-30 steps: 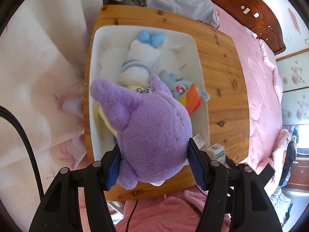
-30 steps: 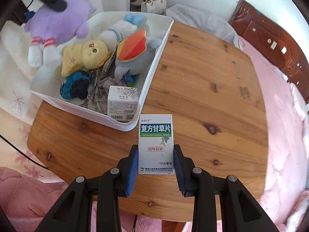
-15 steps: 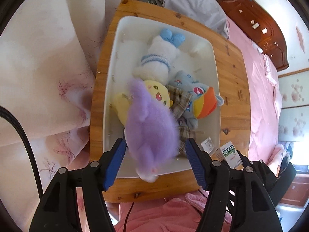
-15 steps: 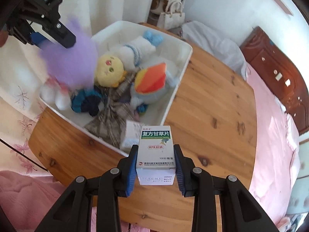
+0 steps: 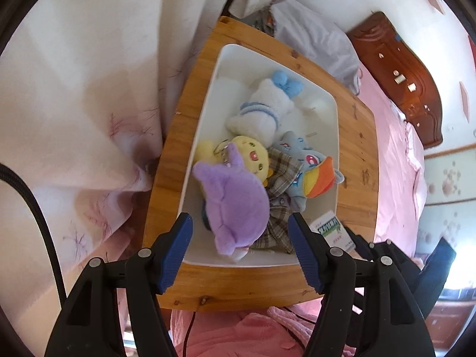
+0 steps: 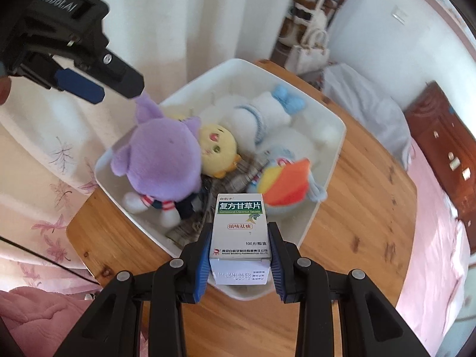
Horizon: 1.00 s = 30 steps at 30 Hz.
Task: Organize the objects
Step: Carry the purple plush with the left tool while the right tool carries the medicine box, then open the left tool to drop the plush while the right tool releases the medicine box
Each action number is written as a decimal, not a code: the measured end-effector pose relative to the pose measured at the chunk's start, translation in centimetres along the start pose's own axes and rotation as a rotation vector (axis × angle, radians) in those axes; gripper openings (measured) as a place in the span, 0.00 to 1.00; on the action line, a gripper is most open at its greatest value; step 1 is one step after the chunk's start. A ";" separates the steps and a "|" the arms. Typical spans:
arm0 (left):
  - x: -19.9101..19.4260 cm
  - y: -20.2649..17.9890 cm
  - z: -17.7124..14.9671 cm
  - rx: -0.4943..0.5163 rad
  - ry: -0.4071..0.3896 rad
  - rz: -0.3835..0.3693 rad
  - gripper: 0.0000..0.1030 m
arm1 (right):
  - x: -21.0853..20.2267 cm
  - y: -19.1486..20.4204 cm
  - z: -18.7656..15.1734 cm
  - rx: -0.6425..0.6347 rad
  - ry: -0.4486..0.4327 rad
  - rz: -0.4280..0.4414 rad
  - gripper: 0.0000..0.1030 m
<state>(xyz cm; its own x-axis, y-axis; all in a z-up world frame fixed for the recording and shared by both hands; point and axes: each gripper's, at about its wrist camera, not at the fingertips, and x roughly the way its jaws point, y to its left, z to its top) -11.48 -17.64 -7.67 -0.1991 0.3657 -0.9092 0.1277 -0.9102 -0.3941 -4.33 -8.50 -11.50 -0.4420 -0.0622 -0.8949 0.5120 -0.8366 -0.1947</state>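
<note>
The right gripper [image 6: 240, 248] sits nearest its camera, its blue pads clamped on both sides of a white and green medicine box [image 6: 239, 231] printed with Chinese characters, which stands upright above the near corner of a white bin [image 6: 335, 160] at about 6 o'clock of it. In the left wrist view the left gripper [image 5: 239, 244] hangs over the same bin with its jaws parted and nothing pressed between them — they have just been opening wider, and the purple plush toy [image 5: 235, 200] seen between the blue pads lies free in the bin below, clear of both. That toy rests at the bin's near end, its white feet with red stripes showing in the right wrist view at roughly 8 o'clock of the bin. Just beyond it lies a yellow plush [image 5: 253, 156], touching the purple one, with a plaid cloth [image 5: 281, 169] beside it at 3 o'clock. Further right is a blue plush with an orange and yellow mane [image 5: 312, 172] against the bin's side wall. Towards 12 o'clock a white plush with a pale blue bow [image 5: 264, 107] fills the far end. The bin stands on a wooden table [image 5: 355, 136]. Beyond the table lie a pink bed [image 5: 395, 154] at 2 o'clock — with a dark wooden headboard [image 5: 407, 83] behind it — and a pale curtain [image 5: 89, 74] at 10 o'clock.
</note>
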 end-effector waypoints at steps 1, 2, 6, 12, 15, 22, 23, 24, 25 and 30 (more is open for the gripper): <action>-0.2 0.3 -0.3 -0.015 -0.007 0.007 0.68 | 0.0 0.0 0.2 -0.008 -0.008 0.007 0.34; -0.3 0.5 -0.6 -0.028 -0.011 0.015 0.68 | -0.1 0.0 0.5 -0.012 -0.015 0.017 0.34; -0.8 0.7 -1.6 -0.052 -0.018 0.046 0.68 | -0.4 -0.5 1.1 -0.008 -0.044 0.065 0.40; -1.8 -0.7 -2.7 -0.076 -0.099 0.100 0.68 | -1.7 -2.1 0.7 0.005 -0.119 0.140 0.61; -2.0 -1.8 -3.2 -0.085 -0.130 0.125 0.68 | -2.8 -2.8 0.1 -0.024 -0.144 0.165 0.65; -2.2 -5.5 -5.5 -0.134 -0.234 0.187 0.68 | -5.7 -5.4 -2.8 -0.064 -0.207 0.275 0.80; -2.1 -6.2 -5.9 -0.137 -0.245 0.186 0.68 | -6.3 -6.0 -3.5 -0.069 -0.219 0.285 0.80; -2.0 -7.1 -6.5 -0.142 -0.264 0.161 0.68 | -6.8 -6.4 -4.0 -0.073 -0.231 0.291 0.83; -2.0 -7.6 -6.9 -0.148 -0.278 0.136 0.68 | -7.3 -7.0 -4.9 -0.082 -0.244 0.295 0.85; -1.6 -10.7 -9.2 -0.165 -0.326 0.045 0.70 | -8.5 -9.7 -8.4 -0.092 -0.243 0.278 0.94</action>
<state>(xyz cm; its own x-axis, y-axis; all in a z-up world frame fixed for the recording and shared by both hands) -3.64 -6.69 -3.19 -0.4859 0.2207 -0.8457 0.2932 -0.8704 -0.3956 0.63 4.75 -5.42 -0.4328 -0.4167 -0.7994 0.6963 -0.7177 -0.0029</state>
